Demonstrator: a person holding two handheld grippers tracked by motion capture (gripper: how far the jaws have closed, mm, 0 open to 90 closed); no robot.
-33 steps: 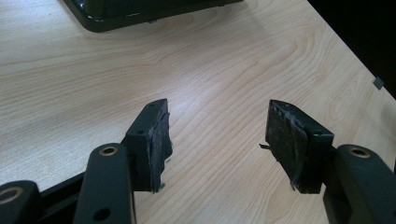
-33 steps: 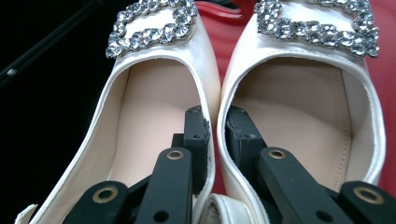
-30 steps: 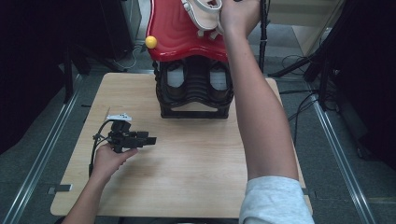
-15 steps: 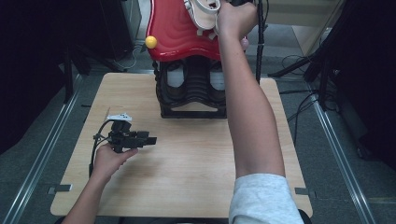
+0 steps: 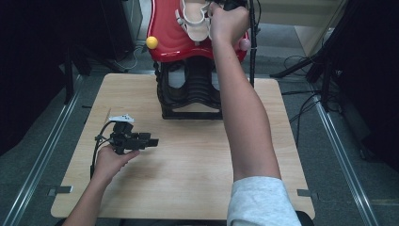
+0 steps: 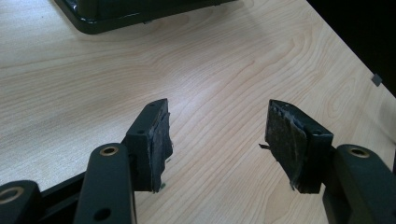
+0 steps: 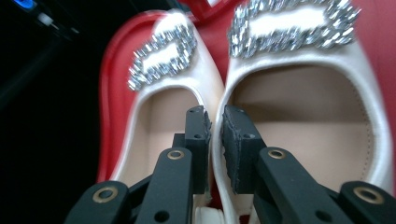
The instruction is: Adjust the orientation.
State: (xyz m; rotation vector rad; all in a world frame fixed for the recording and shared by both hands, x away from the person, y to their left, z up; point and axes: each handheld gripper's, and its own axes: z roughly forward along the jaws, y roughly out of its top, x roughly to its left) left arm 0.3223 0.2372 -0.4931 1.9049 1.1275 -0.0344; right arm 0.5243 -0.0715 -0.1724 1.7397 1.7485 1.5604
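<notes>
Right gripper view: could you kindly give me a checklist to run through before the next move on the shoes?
1. Right claw has one jaw inside each white buckled shoe: ok.
2. Jaws nearly closed on the adjoining inner walls: ok.
3. Both walls held firmly: cannot tell; the contact is partly hidden.
4. Shoes sit side by side on the red stand: ok.
5. Left claw open, empty, over the wooden table: ok.

A pale wooden counter [image 5: 188, 188] stands on grey carpeted floor [image 5: 42, 122]. Metal rails [image 5: 47, 136] flank it. Black cables [image 5: 301, 61] trail into dark surroundings.
</notes>
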